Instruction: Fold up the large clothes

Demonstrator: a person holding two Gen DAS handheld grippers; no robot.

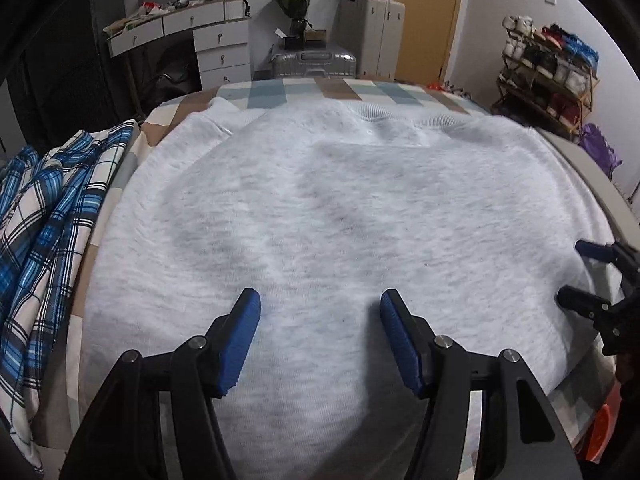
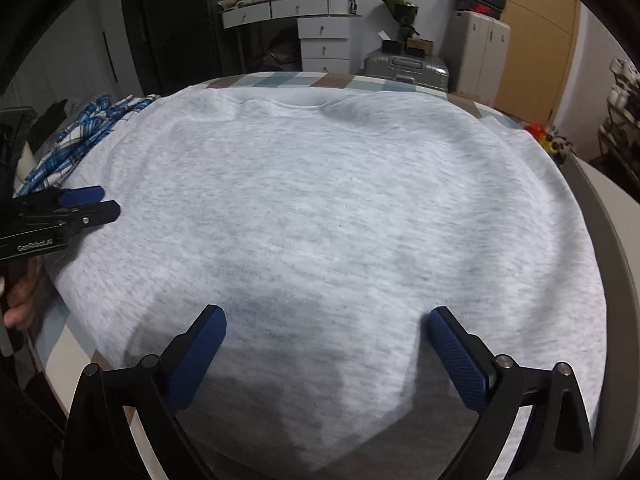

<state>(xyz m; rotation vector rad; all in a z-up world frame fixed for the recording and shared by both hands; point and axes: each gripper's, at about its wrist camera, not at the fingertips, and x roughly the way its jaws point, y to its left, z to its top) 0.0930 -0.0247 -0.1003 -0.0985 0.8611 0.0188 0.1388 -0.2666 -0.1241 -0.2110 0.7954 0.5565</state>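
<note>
My left gripper and right gripper, both spread and holding nothing, hover over the grey sweatshirt lying flat on the checked bed; plaid shirt borders its left edge.

L claw jaws apart, nothing btwn, over near part of grey sweatshirt | sweatshirt spread flat on checked bed | blue plaid garment bunched at L edge of bed | R claw at frame R, fingers apart, over sweatshirt's R side
</note>
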